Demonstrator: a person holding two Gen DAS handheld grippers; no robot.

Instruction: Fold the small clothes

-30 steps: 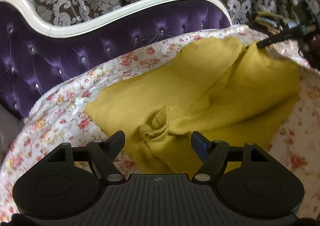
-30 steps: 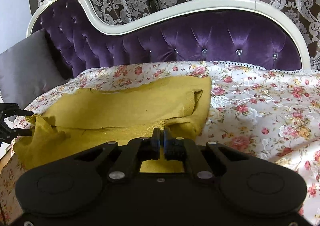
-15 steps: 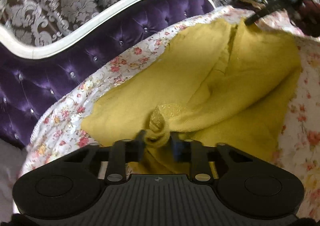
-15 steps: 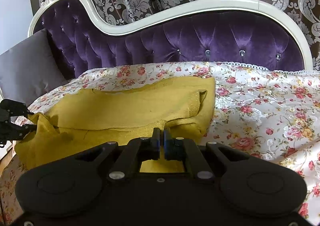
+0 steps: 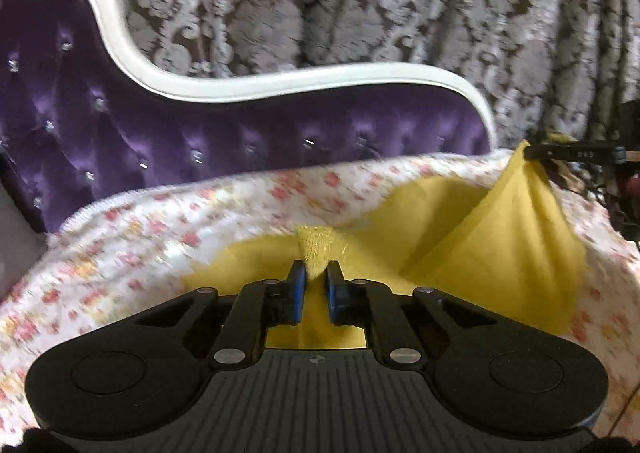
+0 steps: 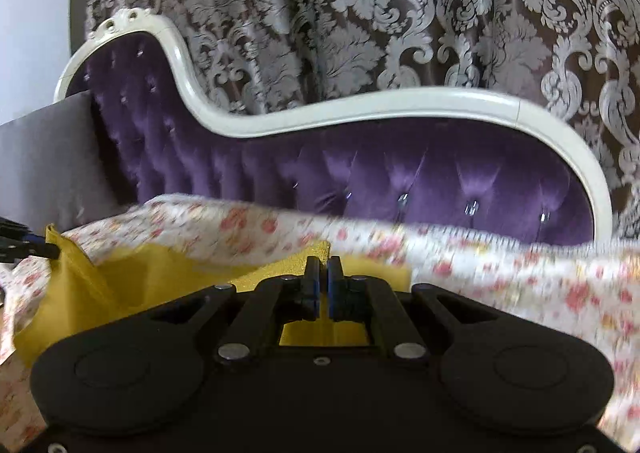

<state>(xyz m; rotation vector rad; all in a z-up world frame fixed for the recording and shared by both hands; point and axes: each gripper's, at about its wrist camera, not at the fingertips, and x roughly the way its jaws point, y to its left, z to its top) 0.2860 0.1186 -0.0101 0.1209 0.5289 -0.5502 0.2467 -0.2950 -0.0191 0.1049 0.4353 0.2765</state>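
Pretty fancy room tbh: there's a purple tufted chaise [image 6: 400,177] with little crystal buttons and a curvy cream frame [image 6: 360,103], and its seat is covered by a white sheet with pink flowers [image 5: 160,221]. Behind it hangs a heavy brown curtain with a silver damask leaf pattern [image 6: 400,13], with a strip of plain pale wall [image 6: 36,33] at the far left carrying a small round yellowish thing. A grey cushion [image 6: 44,169] leans against the tall end of the chaise.
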